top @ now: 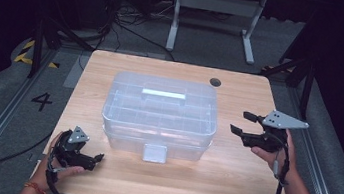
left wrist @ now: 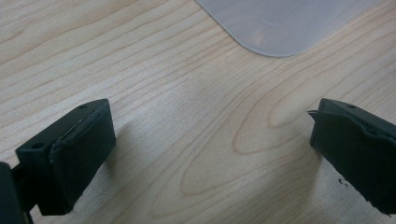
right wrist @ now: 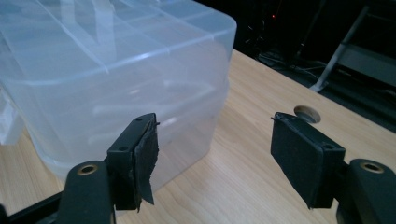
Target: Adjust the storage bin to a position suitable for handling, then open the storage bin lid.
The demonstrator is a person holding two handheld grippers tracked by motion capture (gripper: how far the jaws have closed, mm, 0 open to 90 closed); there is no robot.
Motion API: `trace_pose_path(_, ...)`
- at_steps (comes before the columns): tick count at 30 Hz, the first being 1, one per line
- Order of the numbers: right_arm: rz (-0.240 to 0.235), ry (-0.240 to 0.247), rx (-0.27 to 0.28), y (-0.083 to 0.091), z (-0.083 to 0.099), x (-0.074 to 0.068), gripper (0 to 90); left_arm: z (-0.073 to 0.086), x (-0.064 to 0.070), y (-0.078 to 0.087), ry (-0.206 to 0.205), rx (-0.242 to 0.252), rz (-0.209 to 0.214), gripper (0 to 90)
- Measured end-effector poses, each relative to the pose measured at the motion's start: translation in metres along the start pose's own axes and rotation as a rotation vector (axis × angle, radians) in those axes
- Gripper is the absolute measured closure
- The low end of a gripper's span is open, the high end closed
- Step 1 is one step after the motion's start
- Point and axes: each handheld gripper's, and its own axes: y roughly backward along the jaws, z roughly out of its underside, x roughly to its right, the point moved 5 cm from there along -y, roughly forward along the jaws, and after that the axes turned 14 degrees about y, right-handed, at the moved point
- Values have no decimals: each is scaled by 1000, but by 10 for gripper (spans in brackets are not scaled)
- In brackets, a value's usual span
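Note:
A clear plastic storage box (top: 160, 110) with its lid on stands in the middle of the wooden table (top: 229, 180). It has a flat handle (top: 163, 94) on top and a latch (top: 155, 153) at the front. My left gripper (top: 95, 160) rests low near the table's front left corner, jaws pointing right, open and empty. In the left gripper view the gripper (left wrist: 210, 121) hovers over bare wood, with a corner of the box (left wrist: 280, 23) ahead. My right gripper (top: 240, 122) is held up to the right of the box, open. Its own view shows the gripper (right wrist: 215, 130) beside the box wall (right wrist: 116, 70).
A round cable hole (top: 216, 82) sits in the table's far right part, also seen past the right gripper as a hole (right wrist: 307, 113). A white desk frame (top: 216, 12) and cables lie on the floor beyond. Bare wood surrounds the box.

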Motion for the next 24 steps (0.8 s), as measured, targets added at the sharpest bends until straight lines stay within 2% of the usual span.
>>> trace_pose_path(6, -13, 54, 29, -4, -27, 1, 337, 0, 0, 0, -1, 0, 0, 5)
trace_pose_path(12, -26, 85, 41, -6, -43, 0, 339, 0, 0, 0, 5, 0, 1, 5)
trace_pose_path(24, -59, 105, 67, -23, -75, -1, 341, 0, 0, 0, 2, -8, 5, 3)
